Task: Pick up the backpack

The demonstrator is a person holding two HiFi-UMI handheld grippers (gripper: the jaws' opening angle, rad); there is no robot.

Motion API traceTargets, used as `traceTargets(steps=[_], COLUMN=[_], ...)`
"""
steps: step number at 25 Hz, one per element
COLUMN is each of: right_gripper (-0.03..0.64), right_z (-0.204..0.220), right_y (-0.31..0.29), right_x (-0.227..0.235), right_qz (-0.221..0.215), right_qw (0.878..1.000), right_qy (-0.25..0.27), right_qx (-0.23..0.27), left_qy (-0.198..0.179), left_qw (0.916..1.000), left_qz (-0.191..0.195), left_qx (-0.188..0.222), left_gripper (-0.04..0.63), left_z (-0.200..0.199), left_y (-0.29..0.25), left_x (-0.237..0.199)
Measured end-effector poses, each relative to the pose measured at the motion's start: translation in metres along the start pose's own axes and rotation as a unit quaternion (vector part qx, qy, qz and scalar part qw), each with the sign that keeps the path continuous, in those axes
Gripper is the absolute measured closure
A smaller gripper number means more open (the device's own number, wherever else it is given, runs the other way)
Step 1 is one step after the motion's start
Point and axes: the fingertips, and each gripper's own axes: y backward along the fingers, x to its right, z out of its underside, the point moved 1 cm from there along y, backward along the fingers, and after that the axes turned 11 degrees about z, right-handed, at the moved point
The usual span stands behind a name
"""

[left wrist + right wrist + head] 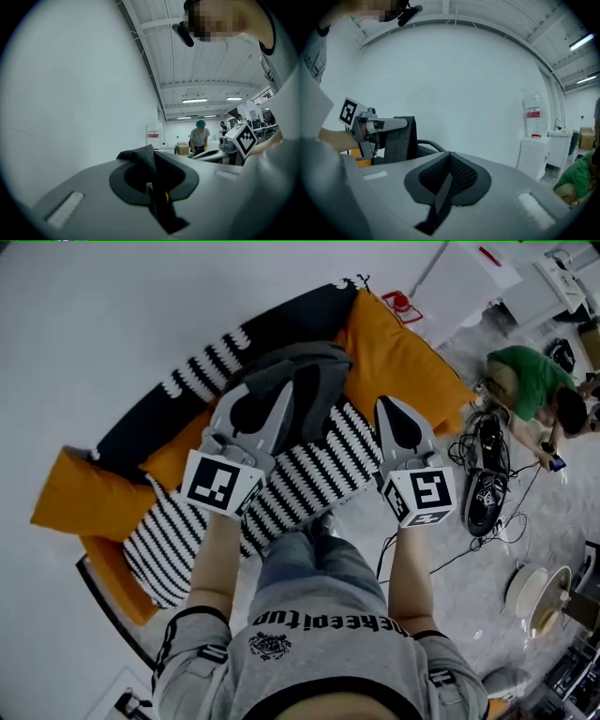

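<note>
clamping the backpack (309, 367) fabric, left tongs (153, 185) and right tongs (447, 174) both shut

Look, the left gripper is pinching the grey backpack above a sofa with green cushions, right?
Not quite. The cushions are orange, not green, as the head view shows. The rest is right: the left gripper is pinching the grey backpack above the sofa.

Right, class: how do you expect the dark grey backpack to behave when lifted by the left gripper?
Likely floppy: the backpack looks like soft cloth, and the fold pinched in the left gripper is crumpled. Held at that one spot, it would probably sag and swing. Not slippery, I'd guess: the weave looks matte.
</note>
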Motion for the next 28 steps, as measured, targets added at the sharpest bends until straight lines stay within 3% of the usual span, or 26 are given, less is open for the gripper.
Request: traceTargets(steps=[9, 16, 28], right_gripper=[0.614, 0.614, 0.614], right_z=[-0.04, -0.054, -0.075], right_y=[0.017, 0.025, 0.048], right_x=[-0.014, -0.023, -0.027], right_qz=[-0.016, -0.03, -0.046], right_qw=[0.999, 0.998, 0.996], right_qy=[0.015, 0.024, 0.024], right_qx=[0.025, 0.039, 0.072], left_qy=[-0.019, -0.012, -0.048], left_qw=[0.9989, 0.997, 0.991], left_qz=[-0.041, -0.071, -0.118], left_qx=[0.01, 0.029, 0.041], left_gripper=[0.549, 0.549, 0.549], left_z=[-0.041, -0.06, -0.088], left_y=[0.03, 0.053, 0.081], left_x=[0.01, 0.012, 0.028])
